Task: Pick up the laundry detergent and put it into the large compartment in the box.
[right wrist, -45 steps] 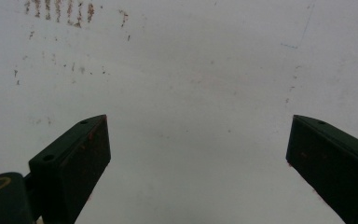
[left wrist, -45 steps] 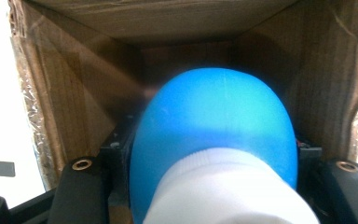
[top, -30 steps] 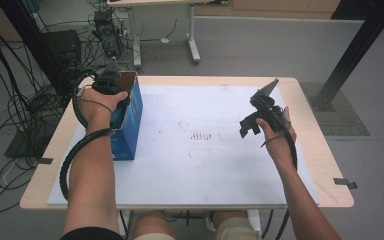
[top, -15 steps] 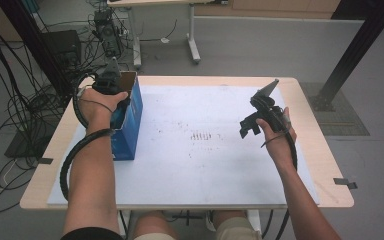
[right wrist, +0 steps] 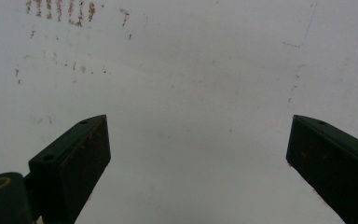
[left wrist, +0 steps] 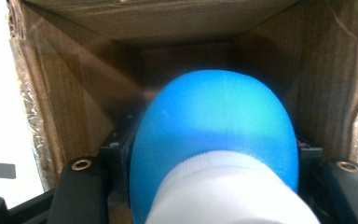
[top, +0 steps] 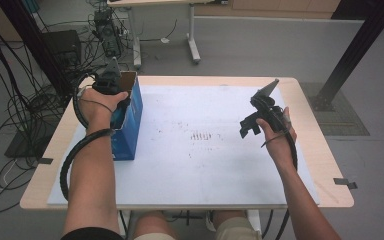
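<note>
A blue cardboard box (top: 131, 119) stands upright with its top open at the table's left side. My left gripper (top: 111, 86) reaches down into that opening. In the left gripper view its jaws (left wrist: 212, 149) hold a blue rounded object (left wrist: 214, 116) with a white ribbed end, deep between the brown inner walls (left wrist: 70, 98). The jaws have just eased open a little, with the object still pressed between them. My right gripper (top: 251, 125) hovers open over the white sheet at the right. Nothing lies between its jaws (right wrist: 198, 149).
The white sheet (top: 205, 165) covers most of the wooden table and bears small dark marks (top: 200, 136) near its middle. Cables and equipment (top: 105, 35) lie on the floor beyond the far left edge. A black post (top: 352, 55) stands at the far right.
</note>
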A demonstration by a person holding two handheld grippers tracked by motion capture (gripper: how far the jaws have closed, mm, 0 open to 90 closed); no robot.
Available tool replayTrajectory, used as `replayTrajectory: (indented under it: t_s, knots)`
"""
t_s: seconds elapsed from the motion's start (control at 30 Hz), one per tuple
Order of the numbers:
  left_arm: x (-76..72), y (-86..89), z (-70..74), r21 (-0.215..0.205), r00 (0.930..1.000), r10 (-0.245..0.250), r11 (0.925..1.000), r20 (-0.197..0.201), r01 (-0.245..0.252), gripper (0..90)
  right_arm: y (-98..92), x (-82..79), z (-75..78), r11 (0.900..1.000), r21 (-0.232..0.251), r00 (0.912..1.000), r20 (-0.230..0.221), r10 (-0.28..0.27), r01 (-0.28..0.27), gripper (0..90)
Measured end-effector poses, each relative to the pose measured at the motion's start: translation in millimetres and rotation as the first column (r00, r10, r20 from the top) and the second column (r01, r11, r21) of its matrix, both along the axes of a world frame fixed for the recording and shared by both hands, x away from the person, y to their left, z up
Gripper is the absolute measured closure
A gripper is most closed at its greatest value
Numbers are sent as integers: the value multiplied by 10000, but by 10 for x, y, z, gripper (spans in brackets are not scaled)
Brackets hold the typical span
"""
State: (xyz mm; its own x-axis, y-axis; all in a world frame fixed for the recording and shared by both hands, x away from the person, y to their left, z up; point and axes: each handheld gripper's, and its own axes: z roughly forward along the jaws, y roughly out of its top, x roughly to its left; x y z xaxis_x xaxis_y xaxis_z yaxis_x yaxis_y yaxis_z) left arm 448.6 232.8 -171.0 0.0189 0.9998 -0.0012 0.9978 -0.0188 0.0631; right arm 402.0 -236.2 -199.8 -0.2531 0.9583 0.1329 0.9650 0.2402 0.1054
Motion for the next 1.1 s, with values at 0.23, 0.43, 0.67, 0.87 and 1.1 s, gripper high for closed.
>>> replayTrajectory:
  t_s: [0.23,0.43,0.67,0.87,1.1]
  knots:
    - [-1,-11,4,53,10000,-26,10000,4,26,361,-9,-3,3,10000,14,10000,25,6,-6,61]
    - [-14,-20,5,92,10000,-26,10000,65,25,359,-7,-7,12,10000,-19,10000,49,-11,11,61]
    - [-34,-27,46,160,9998,-11,9999,189,8,355,10,-1,16,10000,-9,10000,43,17,-17,61]
    - [-41,-48,81,214,9996,-93,9997,250,87,357,16,4,11,10000,-6,10000,27,40,-40,61]
    - [-47,-59,99,230,9996,-55,9997,264,48,357,8,-3,24,10000,-6,10000,58,18,-18,61]
